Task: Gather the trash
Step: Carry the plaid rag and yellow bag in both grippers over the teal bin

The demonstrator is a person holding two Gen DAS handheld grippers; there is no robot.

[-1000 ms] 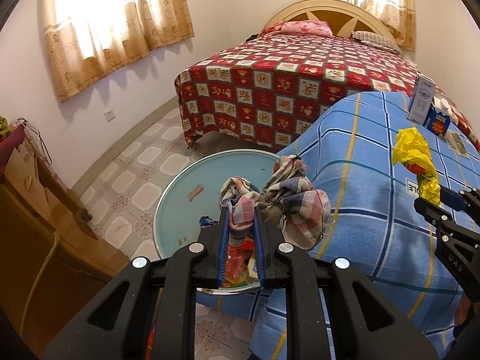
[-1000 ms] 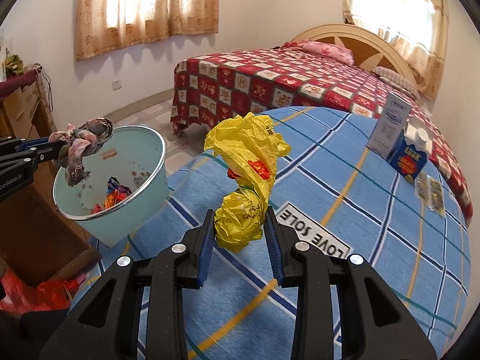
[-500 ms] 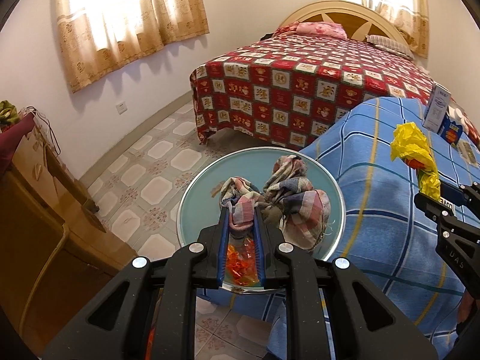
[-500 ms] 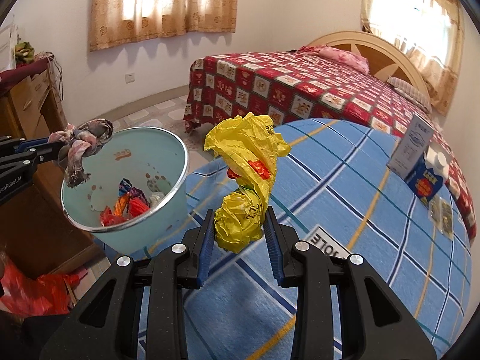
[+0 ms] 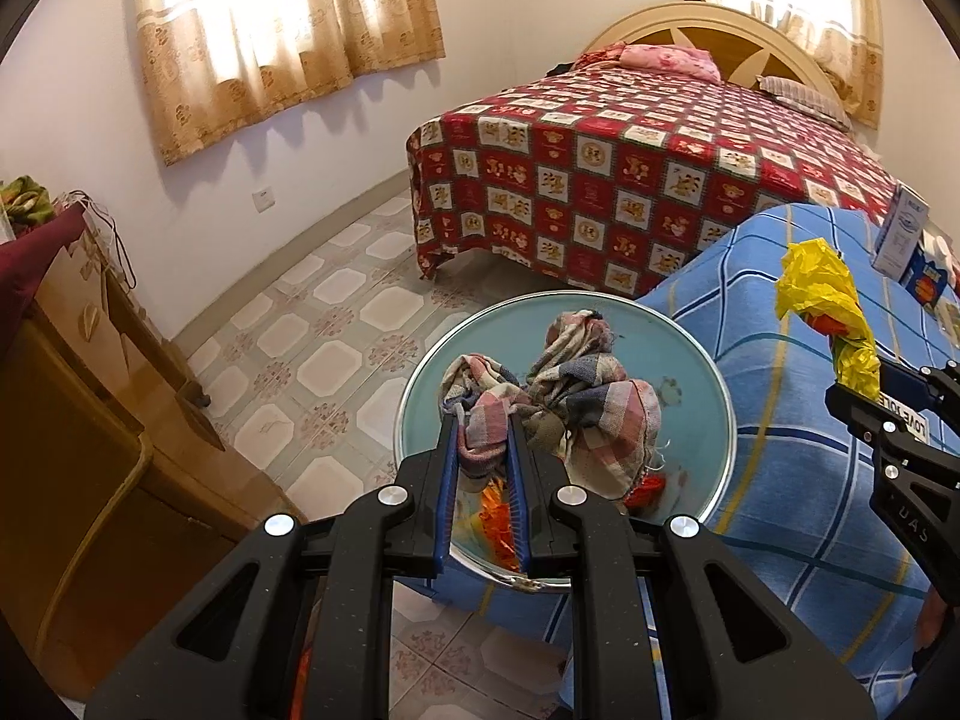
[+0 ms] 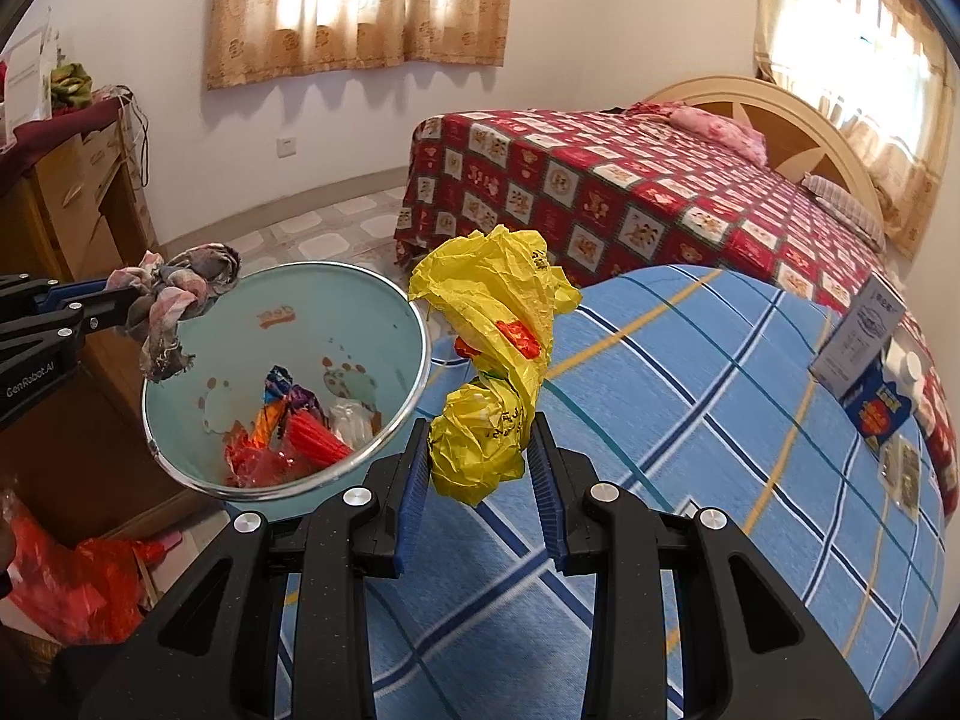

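A teal bin with wrappers inside stands on the floor beside the blue checked bed; it also shows in the left wrist view. My left gripper is shut on a crumpled plaid rag and holds it over the bin's mouth; the rag hangs above the bin's left rim in the right wrist view. My right gripper is shut on a crumpled yellow plastic bag, held above the bed's edge just right of the bin; the bag shows at right in the left wrist view.
A wooden cabinet stands left of the bin. A red plastic bag lies on the floor below. A white box, a blue carton and sachets lie on the blue bed. A red patterned bed is behind.
Both grippers have moved left toward the bin with their loads. The rag now hangs over the bin's mouth and the yellow bag is close to its right rim.
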